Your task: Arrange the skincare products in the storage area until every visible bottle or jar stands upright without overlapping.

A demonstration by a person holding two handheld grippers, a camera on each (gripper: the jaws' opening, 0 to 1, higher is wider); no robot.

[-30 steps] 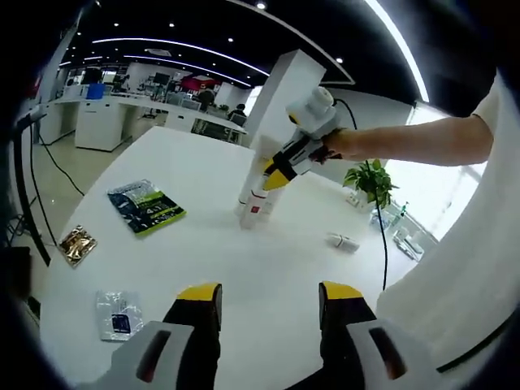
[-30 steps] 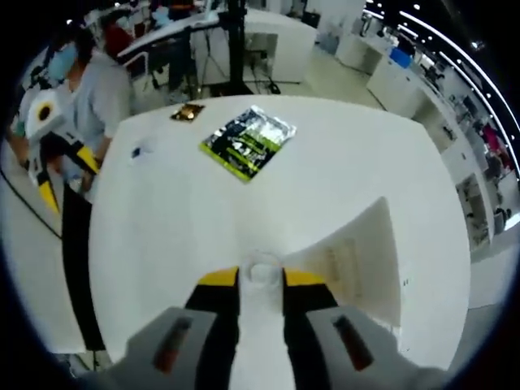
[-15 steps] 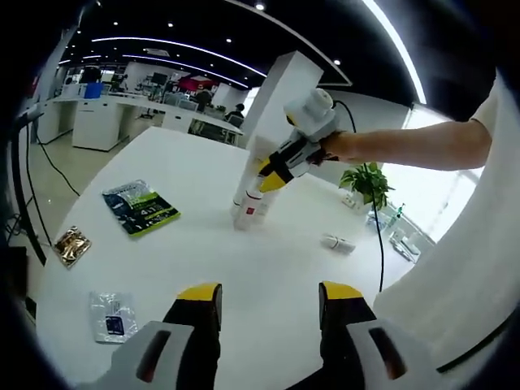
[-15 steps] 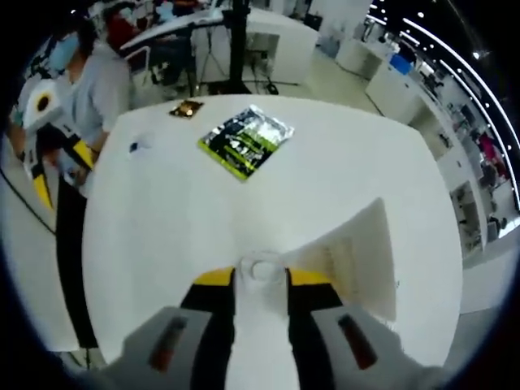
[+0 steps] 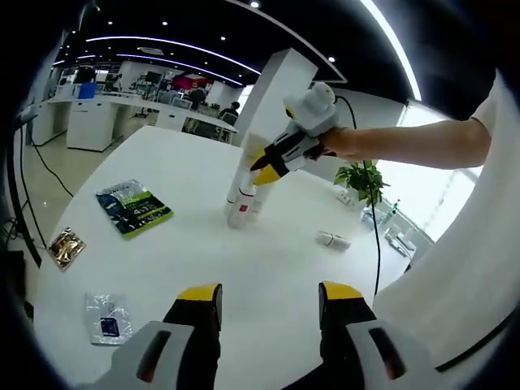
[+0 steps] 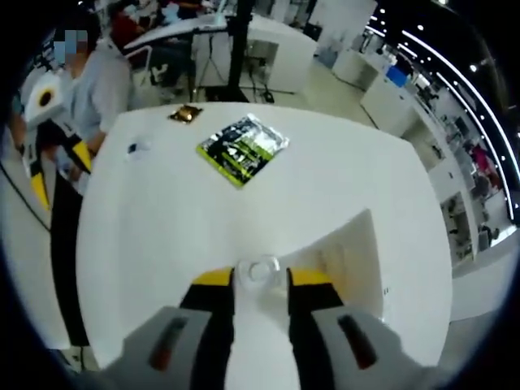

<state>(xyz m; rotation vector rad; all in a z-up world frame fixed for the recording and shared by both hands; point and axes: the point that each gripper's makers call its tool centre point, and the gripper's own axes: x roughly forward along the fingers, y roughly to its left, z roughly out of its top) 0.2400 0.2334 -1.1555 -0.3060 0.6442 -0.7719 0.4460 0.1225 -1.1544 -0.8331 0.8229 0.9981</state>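
A white bottle [image 6: 260,270] with a red label stands upright [image 5: 239,211] on the white table [image 5: 187,252]. My right gripper [image 6: 260,280] comes down on it from above, and its yellow jaws are shut on the cap. A tall white carton [image 6: 351,258] stands right beside that bottle. The right gripper [image 5: 264,168] also appears in the left gripper view, held by a person's bare arm. A small white bottle [image 5: 333,240] lies on its side further right. Low over the near table, my left gripper [image 5: 270,296] is open with nothing between its jaws.
A green pouch [image 5: 134,208], a gold packet [image 5: 66,248] and a clear sachet [image 5: 106,315] lie on the table's left part. A potted plant [image 5: 367,180] stands past the far edge. A person [image 6: 77,89] stands at the table edge, holding the left gripper [image 6: 45,154].
The right gripper stays clamped on the bottle's cap. Both views have shifted a little; the pouch and packets sit slightly further away in each.
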